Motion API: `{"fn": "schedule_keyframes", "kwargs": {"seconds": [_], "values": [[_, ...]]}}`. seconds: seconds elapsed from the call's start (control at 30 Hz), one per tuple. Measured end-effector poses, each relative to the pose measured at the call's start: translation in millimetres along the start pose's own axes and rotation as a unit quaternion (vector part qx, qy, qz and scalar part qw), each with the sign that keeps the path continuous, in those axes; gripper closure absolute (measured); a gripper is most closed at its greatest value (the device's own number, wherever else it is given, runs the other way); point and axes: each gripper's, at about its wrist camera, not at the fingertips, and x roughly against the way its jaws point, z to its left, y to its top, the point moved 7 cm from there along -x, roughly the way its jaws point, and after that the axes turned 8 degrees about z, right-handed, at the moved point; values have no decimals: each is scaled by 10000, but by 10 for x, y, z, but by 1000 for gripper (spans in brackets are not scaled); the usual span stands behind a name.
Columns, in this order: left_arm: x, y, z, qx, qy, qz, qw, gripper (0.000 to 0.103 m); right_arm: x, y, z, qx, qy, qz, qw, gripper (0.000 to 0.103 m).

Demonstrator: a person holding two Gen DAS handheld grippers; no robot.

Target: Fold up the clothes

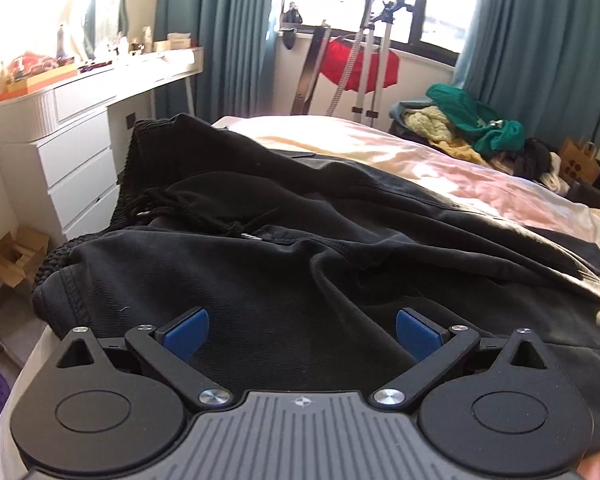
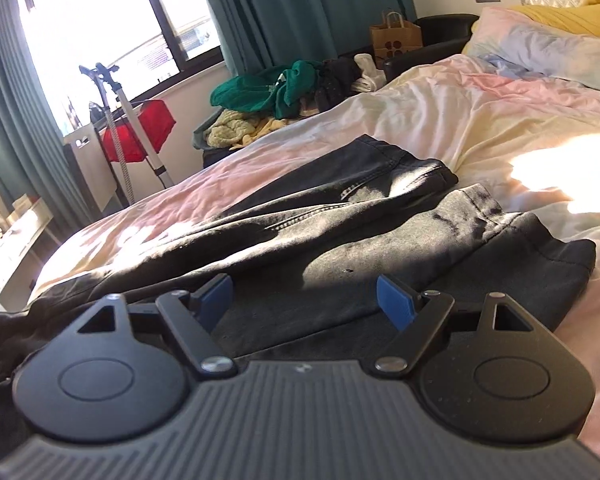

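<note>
Black trousers (image 1: pixel 300 216) spread across the bed (image 2: pixel 440 120).
Left gripper (image 1: pixel 302 334) and right gripper (image 2: pixel 304 300) hover over them, fingers apart, holding nothing.

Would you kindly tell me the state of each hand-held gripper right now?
Left hand-held gripper: open, holding nothing, above the black trousers.
Right hand-held gripper: open, holding nothing, above the same trousers.

- No readable words or numbers anywhere, honestly.
- The paper bag (image 2: pixel 396 36) by the curtain has a cluster of dark red dots printed on it, a logo of some kind, with no lettering I can make out.
- The box (image 1: pixel 179 41) on the desk has print too blurry to read.
</note>
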Motion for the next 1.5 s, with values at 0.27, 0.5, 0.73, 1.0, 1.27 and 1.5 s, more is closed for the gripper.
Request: {"fn": "schedule_keyframes", "kwargs": {"seconds": [0.27, 0.5, 0.73, 1.0, 1.27, 1.5], "values": [[99, 159, 753, 1846, -464, 109, 9817, 2, 105, 62, -693, -1382, -1035, -287, 9846, 22], [105, 50, 1635, 3695, -453, 212, 9279, 2, 286, 23, -1324, -2656, -1538, -813, 9483, 21], [-73, -140, 1880, 4579, -1006, 621, 8811, 2, 202, -162, -1559, -3402, -1653, -625, 9236, 21], [-477, -297, 1831, 5314, -2233, 1315, 8065, 7, -118, -341, -1651, -4167, -1039, -358, 9024, 21], [-411, -218, 1885, 5306, -2465, 981, 8050, 76, -298, -278, -1736, -4134, -1024, -370, 9040, 93], [135, 21, 1795, 4439, -2622, -287, 8564, 96, 31, 20, -1492, -3372, -959, -1229, 9284, 96]]}}
